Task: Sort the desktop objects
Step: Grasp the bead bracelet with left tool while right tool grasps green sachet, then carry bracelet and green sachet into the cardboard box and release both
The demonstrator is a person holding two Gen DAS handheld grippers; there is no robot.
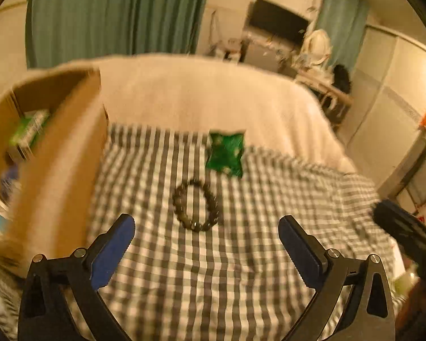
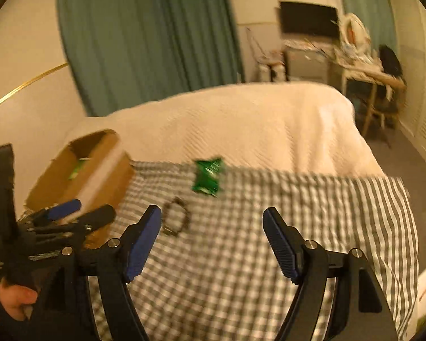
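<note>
At the left edge of the left wrist view stands an open brown cardboard box [image 1: 56, 153], with green and white packets blurred inside it; in the right wrist view the same box sits at middle left. It rests on a grey-and-white checked cloth [image 1: 213, 270] spread over a cream quilted bedcover [image 1: 198, 91].

Low in the left wrist frame, the left gripper [image 1: 206, 244] has its blue-padded fingers spread wide with nothing between them. Just above that gap, near the frame's centre, lies a dark beaded bracelet [image 1: 195, 207] flat on the cloth as an open ring. It looks light and limp, likely to sag and swing once lifted, and the round beads may roll out of a shallow pinch. The safest hold is probably across one side of the ring, one pad inside the loop and one outside, pressing down slightly into the soft cloth.

Right of and above the bracelet, apart from it, lies a shiny green foil packet [image 1: 225, 155], crinkly and light, likely slippery; a crimped edge should offer the best purchase.

In the right wrist view the right gripper [image 2: 211, 244] also stands wide apart and empty, low centre, with the bracelet just above its left finger.
</note>
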